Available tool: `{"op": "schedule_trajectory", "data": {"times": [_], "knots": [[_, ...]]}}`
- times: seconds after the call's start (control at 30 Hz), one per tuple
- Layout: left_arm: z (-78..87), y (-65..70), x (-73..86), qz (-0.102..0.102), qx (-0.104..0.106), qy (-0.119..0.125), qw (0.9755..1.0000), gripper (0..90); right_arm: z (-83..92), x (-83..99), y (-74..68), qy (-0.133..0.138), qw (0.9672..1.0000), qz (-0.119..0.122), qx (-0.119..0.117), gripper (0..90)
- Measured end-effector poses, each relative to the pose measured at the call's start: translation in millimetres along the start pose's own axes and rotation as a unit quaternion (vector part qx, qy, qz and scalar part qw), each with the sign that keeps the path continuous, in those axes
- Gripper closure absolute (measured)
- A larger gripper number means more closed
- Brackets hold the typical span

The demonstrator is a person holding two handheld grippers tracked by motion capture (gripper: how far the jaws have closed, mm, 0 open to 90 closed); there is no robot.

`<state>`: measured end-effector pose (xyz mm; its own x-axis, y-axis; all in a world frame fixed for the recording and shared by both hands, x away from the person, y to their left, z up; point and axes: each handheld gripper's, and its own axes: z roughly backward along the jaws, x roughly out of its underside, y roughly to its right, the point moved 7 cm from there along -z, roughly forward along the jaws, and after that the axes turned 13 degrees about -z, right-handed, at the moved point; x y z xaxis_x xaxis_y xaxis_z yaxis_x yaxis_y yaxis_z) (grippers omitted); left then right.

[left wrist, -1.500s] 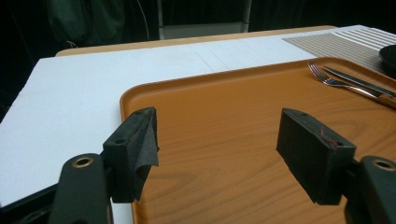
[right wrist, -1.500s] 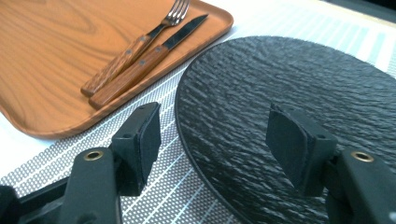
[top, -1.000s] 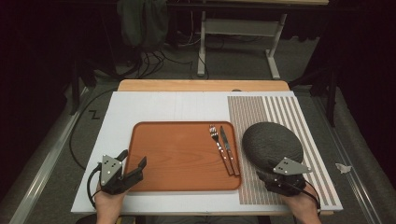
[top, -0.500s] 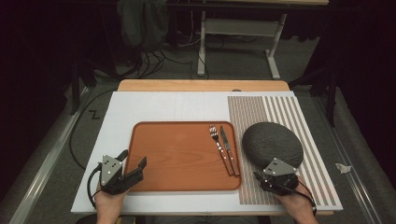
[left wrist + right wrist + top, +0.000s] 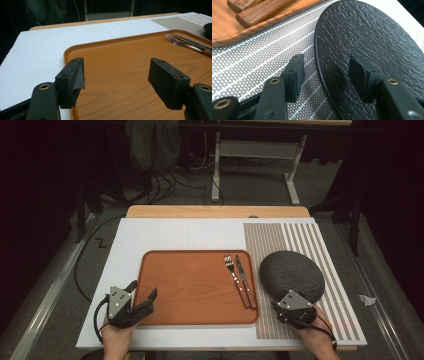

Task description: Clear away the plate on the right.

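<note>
While straddling plate (image 5: 372, 37) rim, right tool (image 5: 325, 75) closing, gap visible.

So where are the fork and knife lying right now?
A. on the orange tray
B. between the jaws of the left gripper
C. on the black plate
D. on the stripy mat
A. The fork and knife lie side by side at the right end of the orange tray, beside the black plate, which sits on the stripy mat.
</note>
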<state>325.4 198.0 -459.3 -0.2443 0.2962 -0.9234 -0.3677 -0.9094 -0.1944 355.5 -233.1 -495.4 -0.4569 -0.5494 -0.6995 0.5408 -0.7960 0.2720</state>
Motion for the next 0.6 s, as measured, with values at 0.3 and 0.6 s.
{"op": "schedule_trajectory", "data": {"times": [0.3,0.6], "knots": [[-0.6,-0.4,0.5,0.000,0.001,-0.002,1.0000,29.4,-4.9,-3.7,-2.7,0.000,0.9985,0.036,0.041,57.6],[-0.9,0.2,0.5,-0.001,0.000,-0.003,1.0000,29.4,-8.7,-6.0,-4.5,-0.003,0.9964,0.052,0.067,62.2]]}}
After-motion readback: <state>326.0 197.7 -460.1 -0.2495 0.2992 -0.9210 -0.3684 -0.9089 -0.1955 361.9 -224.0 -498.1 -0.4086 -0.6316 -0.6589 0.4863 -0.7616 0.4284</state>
